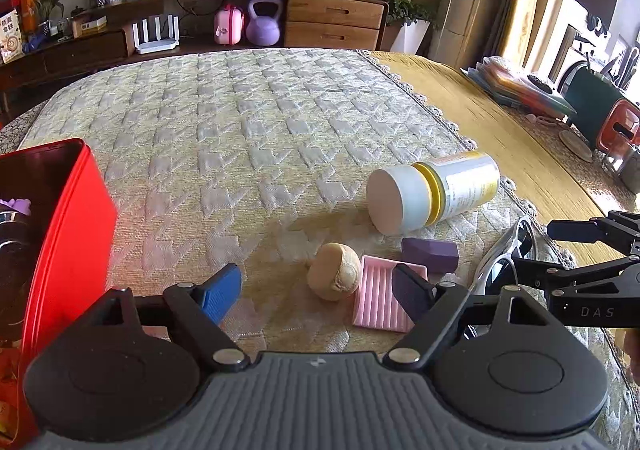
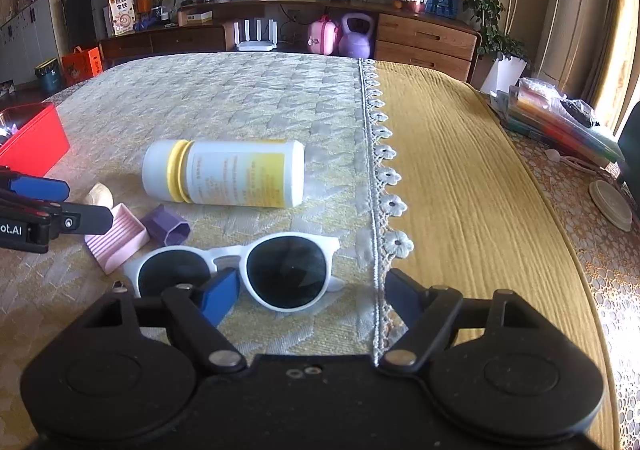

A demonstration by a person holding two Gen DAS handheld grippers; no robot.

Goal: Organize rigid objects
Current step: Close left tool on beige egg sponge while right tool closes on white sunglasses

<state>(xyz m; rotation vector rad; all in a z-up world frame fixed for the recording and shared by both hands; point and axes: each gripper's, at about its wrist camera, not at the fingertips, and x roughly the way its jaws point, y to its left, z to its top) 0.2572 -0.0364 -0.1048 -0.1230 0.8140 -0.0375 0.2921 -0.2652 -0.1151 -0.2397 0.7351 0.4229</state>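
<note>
A beige round object (image 1: 334, 270) lies on the quilted cloth between the fingers of my left gripper (image 1: 316, 286), which is open and not touching it. Beside it are a pink ridged tray (image 1: 380, 298), a purple block (image 1: 430, 254) and a white bottle with a yellow band (image 1: 436, 190) lying on its side. White sunglasses (image 2: 280, 270) lie lenses up; my right gripper (image 2: 310, 284) is open around their right lens, its pads clear of the frame. A red box (image 1: 68, 234) stands at the left with things inside.
The quilted cloth ends in a lace edge (image 2: 384, 170), with a yellow cloth (image 2: 460, 190) beyond. At the far right lie a stack of folders (image 2: 560, 118) and a round coaster (image 2: 610, 204). A wooden sideboard (image 2: 420, 38) runs behind the table.
</note>
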